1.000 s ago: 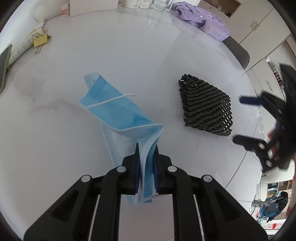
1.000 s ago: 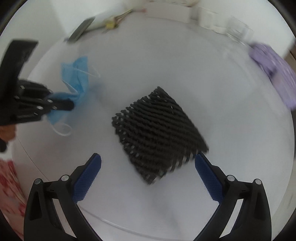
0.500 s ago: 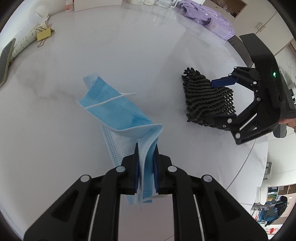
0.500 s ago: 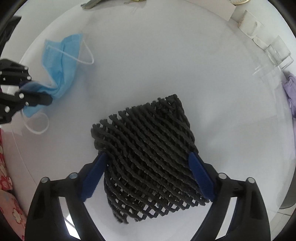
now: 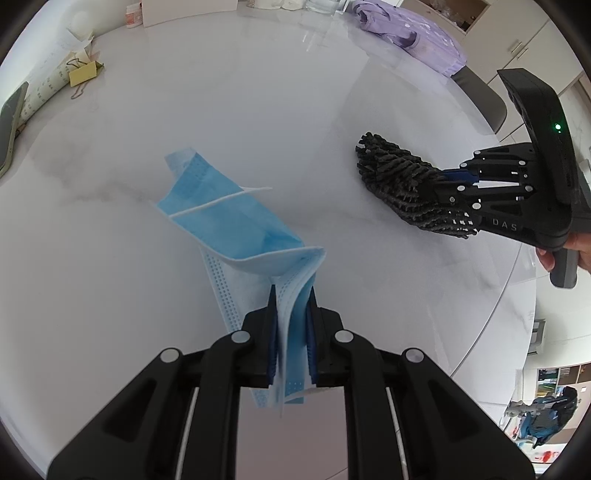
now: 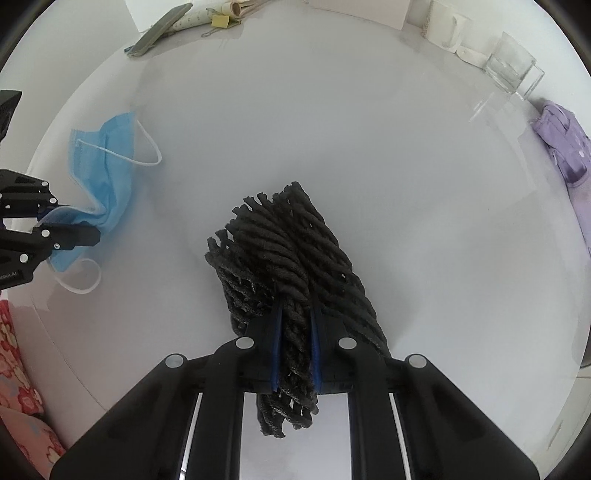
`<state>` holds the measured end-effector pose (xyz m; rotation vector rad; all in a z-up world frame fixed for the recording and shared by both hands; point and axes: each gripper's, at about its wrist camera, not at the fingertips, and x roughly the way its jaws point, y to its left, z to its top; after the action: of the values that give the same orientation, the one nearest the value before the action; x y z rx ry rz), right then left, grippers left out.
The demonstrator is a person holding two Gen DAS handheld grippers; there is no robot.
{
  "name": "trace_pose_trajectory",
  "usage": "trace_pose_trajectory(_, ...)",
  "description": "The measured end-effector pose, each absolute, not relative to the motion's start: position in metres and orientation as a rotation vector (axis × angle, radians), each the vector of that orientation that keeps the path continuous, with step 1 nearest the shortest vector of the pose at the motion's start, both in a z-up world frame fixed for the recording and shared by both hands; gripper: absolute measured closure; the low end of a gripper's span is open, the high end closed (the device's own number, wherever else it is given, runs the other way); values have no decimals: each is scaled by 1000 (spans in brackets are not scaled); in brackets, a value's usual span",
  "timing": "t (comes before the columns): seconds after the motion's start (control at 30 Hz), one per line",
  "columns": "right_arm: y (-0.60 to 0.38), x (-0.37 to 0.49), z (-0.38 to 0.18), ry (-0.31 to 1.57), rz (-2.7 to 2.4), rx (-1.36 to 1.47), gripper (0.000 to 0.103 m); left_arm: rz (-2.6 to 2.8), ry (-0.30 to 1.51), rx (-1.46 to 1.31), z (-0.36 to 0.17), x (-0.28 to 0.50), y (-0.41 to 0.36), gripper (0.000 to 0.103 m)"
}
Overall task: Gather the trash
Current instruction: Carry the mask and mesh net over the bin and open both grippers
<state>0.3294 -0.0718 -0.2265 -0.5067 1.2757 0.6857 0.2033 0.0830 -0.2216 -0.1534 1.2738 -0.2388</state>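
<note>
1. The left gripper [image 5: 291, 314] is clenched on a blue face mask [image 5: 236, 229]: its blue pads squeeze one bunched end of the mask, and a short tail of the fabric pokes out behind the jaws.
2. The rest of the mask fans forward and to the left from the fingertips, lying crumpled on the white marble table [image 5: 258, 122], with one white ear loop across its top side (a second loop shows only in the right wrist view, curled by the table edge).
3. The right gripper [image 6: 297, 314] is clamped on a black foam net [image 6: 288, 251], which is squashed into a thick bundle between the pads; its free end splays out ahead of the fingertips over the table, and a ragged end hangs behind the jaws.
4. The two grippers are well apart, the net to the right of the mask.
5. Farther out, along the table's far rim, sit a purple cloth [image 5: 413, 29], a clear glass [image 6: 513, 66], a phone [image 6: 159, 29] and a yellow binder clip [image 5: 86, 72].
</note>
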Motion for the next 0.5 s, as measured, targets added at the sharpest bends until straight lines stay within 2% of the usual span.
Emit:
trace_pose_trajectory(0.27, -99, 295, -190, 1213, 615, -232, 90, -253, 1247, -133, -205, 193, 76, 91)
trace_pose_trajectory(0.5, -146, 210, -151, 1161, 434, 83, 90, -352, 1224, -48, -176, 158, 37, 91)
